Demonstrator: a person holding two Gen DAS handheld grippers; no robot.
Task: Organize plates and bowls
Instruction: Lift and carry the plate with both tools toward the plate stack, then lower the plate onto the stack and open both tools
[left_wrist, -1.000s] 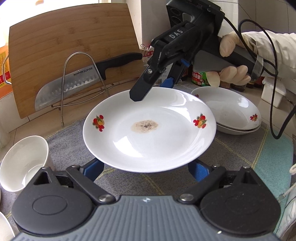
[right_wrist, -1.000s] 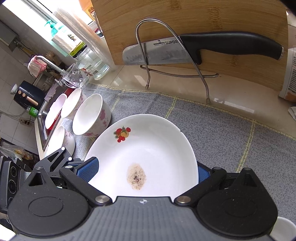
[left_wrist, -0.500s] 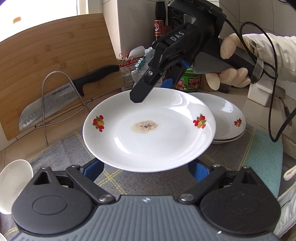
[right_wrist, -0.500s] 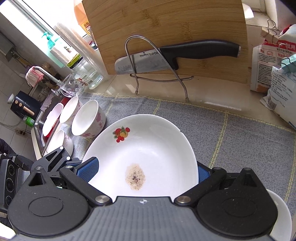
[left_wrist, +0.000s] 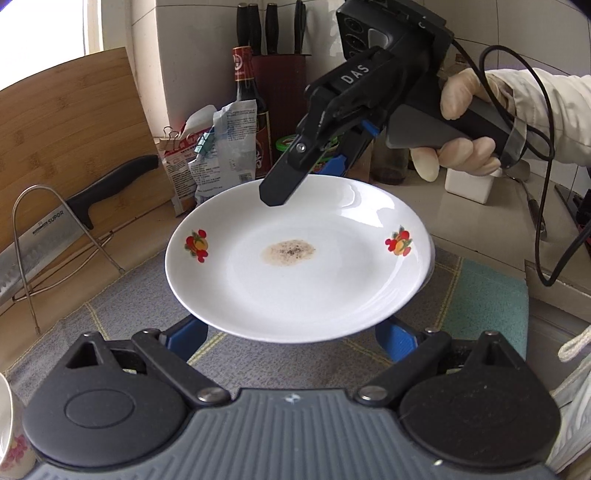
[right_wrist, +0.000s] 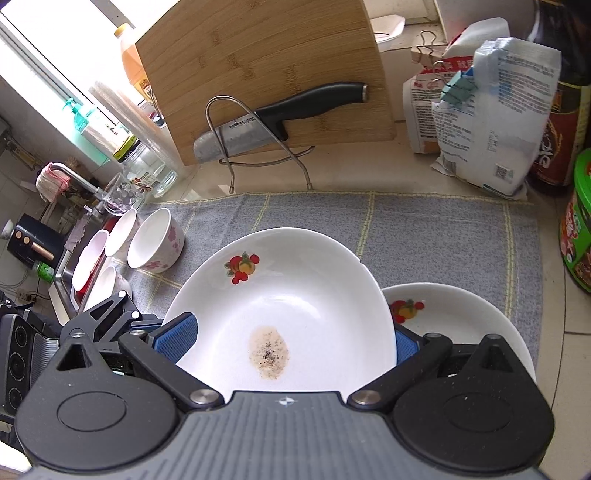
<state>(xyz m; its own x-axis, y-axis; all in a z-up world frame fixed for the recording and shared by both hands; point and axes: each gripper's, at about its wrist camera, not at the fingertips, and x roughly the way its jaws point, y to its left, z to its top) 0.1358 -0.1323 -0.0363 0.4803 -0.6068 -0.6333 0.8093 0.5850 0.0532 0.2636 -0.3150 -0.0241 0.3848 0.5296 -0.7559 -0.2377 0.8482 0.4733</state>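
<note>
A white plate (left_wrist: 295, 280) with fruit prints and a brown speckled stain in its middle is held up over the grey mat (left_wrist: 369, 354). My right gripper (left_wrist: 295, 181) is shut on its far rim, one black finger on top and a blue pad beneath. In the right wrist view the plate (right_wrist: 295, 295) sits between that gripper's (right_wrist: 291, 343) pads. My left gripper (left_wrist: 291, 332) stands open and wide, its fingers under the plate's near rim with only the blue pads showing. Under the plate's right edge, a stack of matching plates (right_wrist: 454, 321) rests on the mat.
Several flowered bowls (right_wrist: 155, 240) stand at the mat's left end by the sink. A bamboo cutting board (right_wrist: 266, 74) and a knife (right_wrist: 273, 118) on a wire stand are at the back. Clipped bags (right_wrist: 491, 122), a dark bottle (left_wrist: 247, 110) and a green tin (right_wrist: 580, 221) crowd the right.
Both grippers carried the plate rightward over the mat. The board and knife slid left in both views. The stacked plates vanished behind the held plate in the left view and appeared in the right view.
</note>
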